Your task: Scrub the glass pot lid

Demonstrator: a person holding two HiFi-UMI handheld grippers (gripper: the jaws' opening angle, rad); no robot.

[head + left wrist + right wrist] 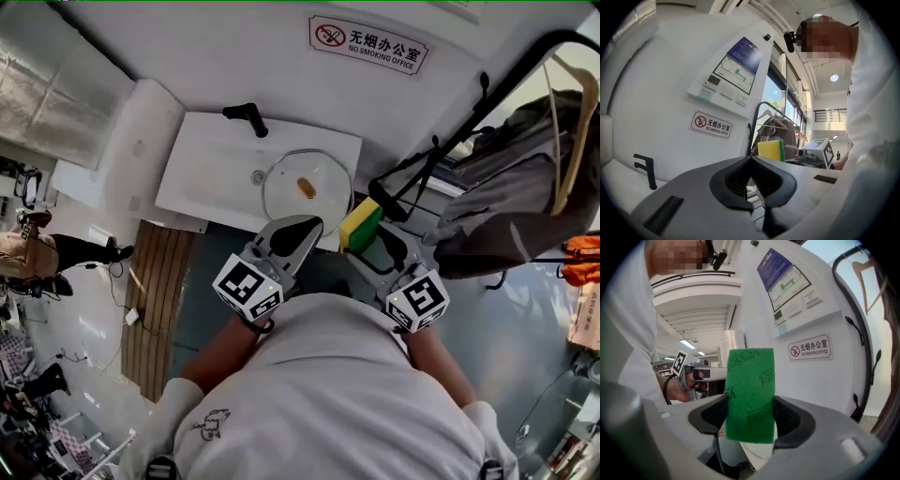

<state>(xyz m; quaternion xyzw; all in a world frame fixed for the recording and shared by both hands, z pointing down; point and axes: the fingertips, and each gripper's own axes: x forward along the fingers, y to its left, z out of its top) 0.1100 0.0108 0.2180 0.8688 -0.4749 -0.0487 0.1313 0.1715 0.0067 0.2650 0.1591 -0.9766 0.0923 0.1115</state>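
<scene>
Wooden floor mat (159,300) lies at our left, beside the white basin (206,178) with its black tap (246,117). The glass pot lid (307,187) lies flat in the basin's right part. Our left gripper (305,230) has its jaws pressed together on nothing, at the lid's near rim. Just right, our right gripper (751,416) clamps a yellow-and-green sponge (360,225). A grey bag (506,206) hangs far right.

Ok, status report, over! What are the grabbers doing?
Left gripper shut, empty. Right gripper shut on sponge. Glass lid lying in sink. Nothing blocking it.
</scene>
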